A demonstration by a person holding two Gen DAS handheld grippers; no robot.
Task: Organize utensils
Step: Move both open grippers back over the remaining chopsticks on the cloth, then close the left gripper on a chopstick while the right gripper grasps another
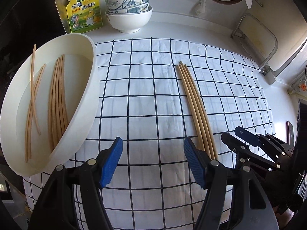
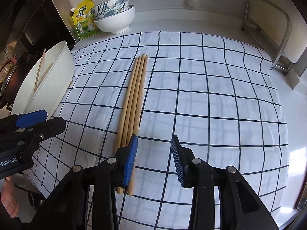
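Nearest, the left tongs (image 1: 153, 161) and right tongs (image 2: 154, 159) hang spread and empty over the checked cloth (image 1: 144, 99), flanking the near ends of the aligned chopsticks (image 2: 134, 99). These lie side by side with tips level, likely set out as sorted pairs. Left of the cloth, the white basin (image 1: 90, 88) is tipped toward the cameras, probably so its remaining chopsticks (image 1: 57, 103) are reachable. Farther back on the desk (image 1: 172, 26), stacked bowls (image 1: 128, 13) and a seasoning pouch (image 1: 84, 11) stand clear.
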